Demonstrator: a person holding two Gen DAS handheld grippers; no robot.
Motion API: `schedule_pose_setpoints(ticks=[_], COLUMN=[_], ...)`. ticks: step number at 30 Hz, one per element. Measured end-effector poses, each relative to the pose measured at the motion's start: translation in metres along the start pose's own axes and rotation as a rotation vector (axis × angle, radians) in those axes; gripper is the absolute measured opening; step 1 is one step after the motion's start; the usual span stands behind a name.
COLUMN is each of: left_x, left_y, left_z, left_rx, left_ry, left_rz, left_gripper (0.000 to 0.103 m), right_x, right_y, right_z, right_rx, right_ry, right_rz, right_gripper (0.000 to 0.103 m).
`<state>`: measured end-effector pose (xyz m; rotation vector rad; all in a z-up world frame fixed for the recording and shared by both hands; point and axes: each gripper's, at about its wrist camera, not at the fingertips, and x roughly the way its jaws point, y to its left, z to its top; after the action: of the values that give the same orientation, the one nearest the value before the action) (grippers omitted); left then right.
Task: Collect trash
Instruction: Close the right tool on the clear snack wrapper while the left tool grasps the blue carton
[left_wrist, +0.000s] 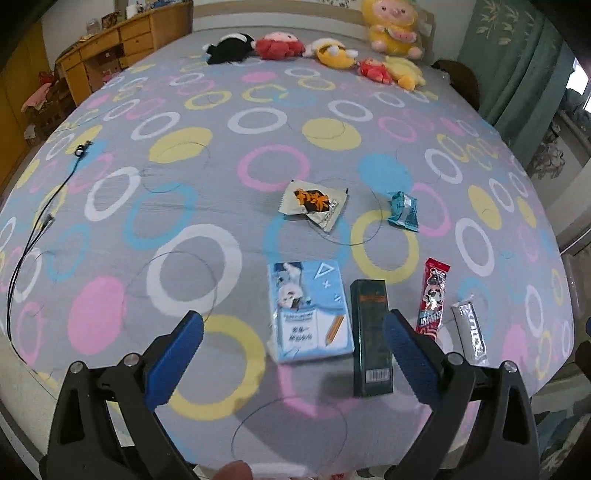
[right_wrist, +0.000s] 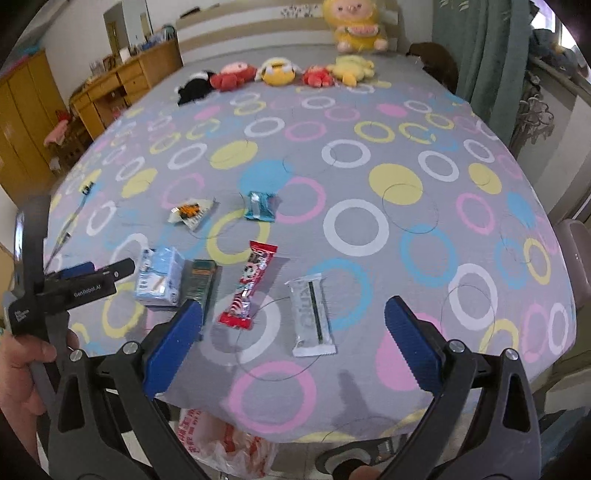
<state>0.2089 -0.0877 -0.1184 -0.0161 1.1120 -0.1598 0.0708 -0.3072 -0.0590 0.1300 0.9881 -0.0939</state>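
Several pieces of trash lie on the bed. A blue tissue pack (left_wrist: 310, 310) (right_wrist: 159, 277), a dark green box (left_wrist: 370, 336) (right_wrist: 199, 282), a red wrapper (left_wrist: 432, 293) (right_wrist: 251, 286) and a silver wrapper (left_wrist: 471, 332) (right_wrist: 313, 317) form a near row. Farther back lie a beige snack packet (left_wrist: 314, 203) (right_wrist: 190, 214) and a teal wrapper (left_wrist: 403, 211) (right_wrist: 261, 206). My left gripper (left_wrist: 293, 328) hangs open over the tissue pack and green box. My right gripper (right_wrist: 293, 314) hangs open above the red and silver wrappers. The left gripper (right_wrist: 94, 273) shows from the side in the right wrist view.
Plush toys (left_wrist: 317, 51) (right_wrist: 280, 70) line the far side of the bed (left_wrist: 207, 192). A black cable (left_wrist: 40, 229) runs along the left edge. A red-and-white plastic bag (right_wrist: 229, 443) lies on the floor below the near edge. A wooden desk (left_wrist: 122, 40) stands at the back left.
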Motion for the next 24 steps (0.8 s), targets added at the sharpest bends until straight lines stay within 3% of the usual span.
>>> schedule_pose_setpoints(ticks=[14, 24], left_x=[0.07, 0.1], left_y=[-0.008, -0.001], left_z=[0.014, 0.014], left_rx=[0.002, -0.03], left_ry=[0.126, 0.181], left_rz=[0.074, 0.071], left_gripper=[0.095, 0.095], right_x=[0.102, 0.162], right_y=[-0.007, -0.014], right_z=[0.01, 0.0], right_rx=[-0.025, -0.042], right_ry=[0.182, 0.314], right_rz=[-0.046, -0.083], right_gripper=[0.097, 0.097])
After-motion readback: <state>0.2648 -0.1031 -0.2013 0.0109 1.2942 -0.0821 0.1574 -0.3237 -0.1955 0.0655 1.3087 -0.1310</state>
